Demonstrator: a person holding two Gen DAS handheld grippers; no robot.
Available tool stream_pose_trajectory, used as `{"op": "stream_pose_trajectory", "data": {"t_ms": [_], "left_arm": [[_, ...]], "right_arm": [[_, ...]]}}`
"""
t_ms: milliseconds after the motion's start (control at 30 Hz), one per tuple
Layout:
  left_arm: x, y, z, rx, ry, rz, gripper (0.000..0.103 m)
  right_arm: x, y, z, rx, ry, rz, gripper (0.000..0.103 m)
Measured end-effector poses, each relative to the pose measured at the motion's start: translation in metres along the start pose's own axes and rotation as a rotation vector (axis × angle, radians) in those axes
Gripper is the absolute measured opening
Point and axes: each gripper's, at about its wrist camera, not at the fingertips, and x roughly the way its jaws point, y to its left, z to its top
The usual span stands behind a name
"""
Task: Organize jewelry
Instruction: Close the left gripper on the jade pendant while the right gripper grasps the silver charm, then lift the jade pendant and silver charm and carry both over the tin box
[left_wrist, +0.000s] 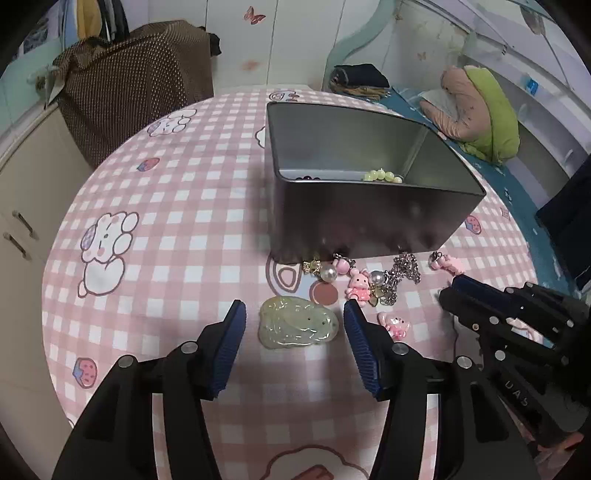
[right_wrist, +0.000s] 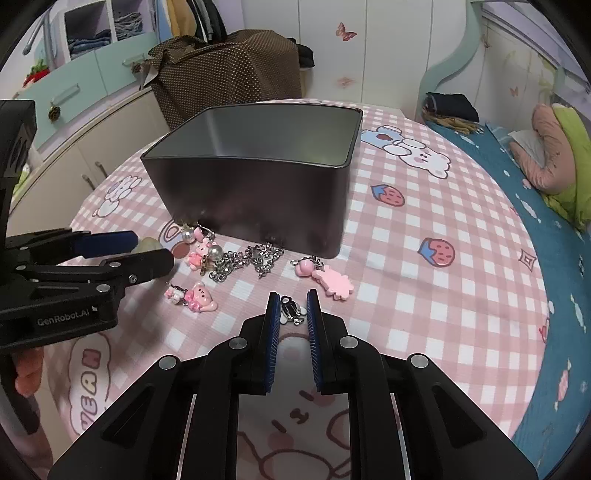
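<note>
Our right claw (right_wrist: 291, 301) is pinched on a small black and white charm (right_wrist: 290, 311) that rests on the checked tablecloth (right_wrist: 424, 295). It is tiny and only the tips hold it, so we think it could slip out on the way to the grey tin (right_wrist: 251, 192). Our left claw (left_wrist: 293, 314) stands apart around the flat green stone (left_wrist: 297, 323), not touching it. The stone looks smooth and may slide away. The left claw's side reads "GenRobot.AI". The cloth shows "YEAH".

Each black tool (right_wrist: 291, 314) has ribbed blue pads (right_wrist: 273, 343), silver screws, "GenRobot.AI" lettering.
</note>
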Motion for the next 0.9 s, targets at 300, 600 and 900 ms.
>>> {"op": "stream_pose_trajectory", "data": {"t_ms": [300, 600, 900], "left_arm": [[0.001, -0.004, -0.004, 0.04, -0.02, 0.051, 0.041], [0.0, -0.001, -0.003, 0.015, -0.002, 0.037, 0.041], [-0.01, -0.004, 0.001, 0.016, -0.027, 0.042, 0.041]], "right_arm": [[-0.001, 0.001, -0.001, -0.001, -0.004, 0.002, 0.015], [-0.004, -0.003, -0.002, 0.005, -0.007, 0.004, 0.015], [-0.014, -0.007, 0.004, 0.009, -0.031, -0.007, 0.015]]}}
